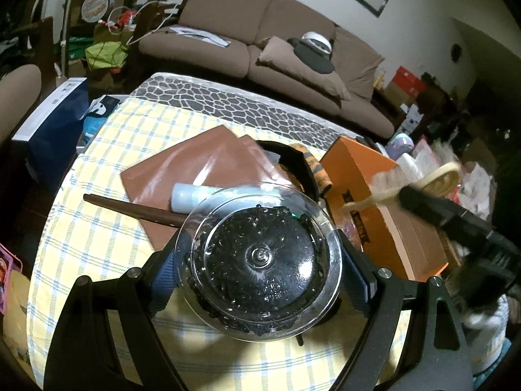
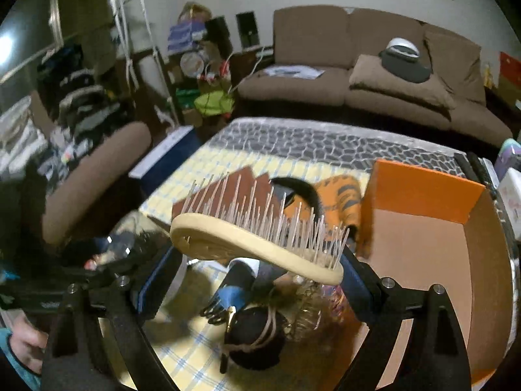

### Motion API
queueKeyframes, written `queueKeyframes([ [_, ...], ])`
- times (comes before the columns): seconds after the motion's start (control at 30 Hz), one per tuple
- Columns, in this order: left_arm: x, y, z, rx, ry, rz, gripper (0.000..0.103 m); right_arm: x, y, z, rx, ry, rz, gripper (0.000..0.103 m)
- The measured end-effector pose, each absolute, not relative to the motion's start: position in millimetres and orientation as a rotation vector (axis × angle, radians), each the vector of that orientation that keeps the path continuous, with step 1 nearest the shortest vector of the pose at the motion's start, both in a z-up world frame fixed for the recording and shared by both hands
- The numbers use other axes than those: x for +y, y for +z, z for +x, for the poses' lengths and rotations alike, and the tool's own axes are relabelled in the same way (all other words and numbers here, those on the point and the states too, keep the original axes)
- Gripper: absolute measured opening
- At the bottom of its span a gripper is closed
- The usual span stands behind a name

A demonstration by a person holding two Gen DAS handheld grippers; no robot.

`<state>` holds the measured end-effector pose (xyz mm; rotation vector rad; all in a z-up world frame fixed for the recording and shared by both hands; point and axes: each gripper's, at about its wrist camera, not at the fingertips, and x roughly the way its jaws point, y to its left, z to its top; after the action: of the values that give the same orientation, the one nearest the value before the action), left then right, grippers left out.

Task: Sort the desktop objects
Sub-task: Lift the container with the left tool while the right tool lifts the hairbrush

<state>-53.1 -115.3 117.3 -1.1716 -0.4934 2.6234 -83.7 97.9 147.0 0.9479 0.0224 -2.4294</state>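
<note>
My left gripper [image 1: 260, 260] is shut on a clear round container [image 1: 260, 254] filled with small black pieces, its blue pads pressing on both sides, above the yellow checked tablecloth [image 1: 97, 228]. My right gripper [image 2: 254, 260] is shut on a cream hairbrush [image 2: 247, 238] with its metal pins pointing up, held in the air to the left of the open orange box [image 2: 423, 189]. In the left wrist view the hairbrush [image 1: 436, 179] hangs over the orange box [image 1: 364, 176]. The left gripper with the container [image 2: 114, 251] shows blurred at the left of the right wrist view.
Brown sheets [image 1: 195, 163], a white tube [image 1: 192, 197], a brown stick [image 1: 130, 208], a black headband [image 1: 293, 159] and a tiger-striped cloth [image 1: 312, 166] lie on the table. Below the brush sit a blue clip [image 2: 228, 296] and dark hair accessories [image 2: 257, 335]. A brown sofa [image 1: 260, 49] stands behind.
</note>
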Motion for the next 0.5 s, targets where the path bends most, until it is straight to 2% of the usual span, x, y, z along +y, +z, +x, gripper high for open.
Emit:
queueKeyframes([
  [0.17, -104.5, 122.0, -51.7, -0.485, 2.619, -1.156, 0.084, 136.2, 167.9, -83.4, -0.141, -2.45, 0.889, 0.092],
  [0.27, -96.1, 126.8, -51.1, -0.486, 2.604, -1.139, 0.084, 169.2, 180.9, -86.1, -0.316, -2.423, 0.845, 0.093],
  [0.5, -65.1, 136.7, -48.9, -0.477, 2.556, -1.101, 0.084, 229.0, 194.1, -83.8, -0.428, -2.52, 0.784, 0.093],
])
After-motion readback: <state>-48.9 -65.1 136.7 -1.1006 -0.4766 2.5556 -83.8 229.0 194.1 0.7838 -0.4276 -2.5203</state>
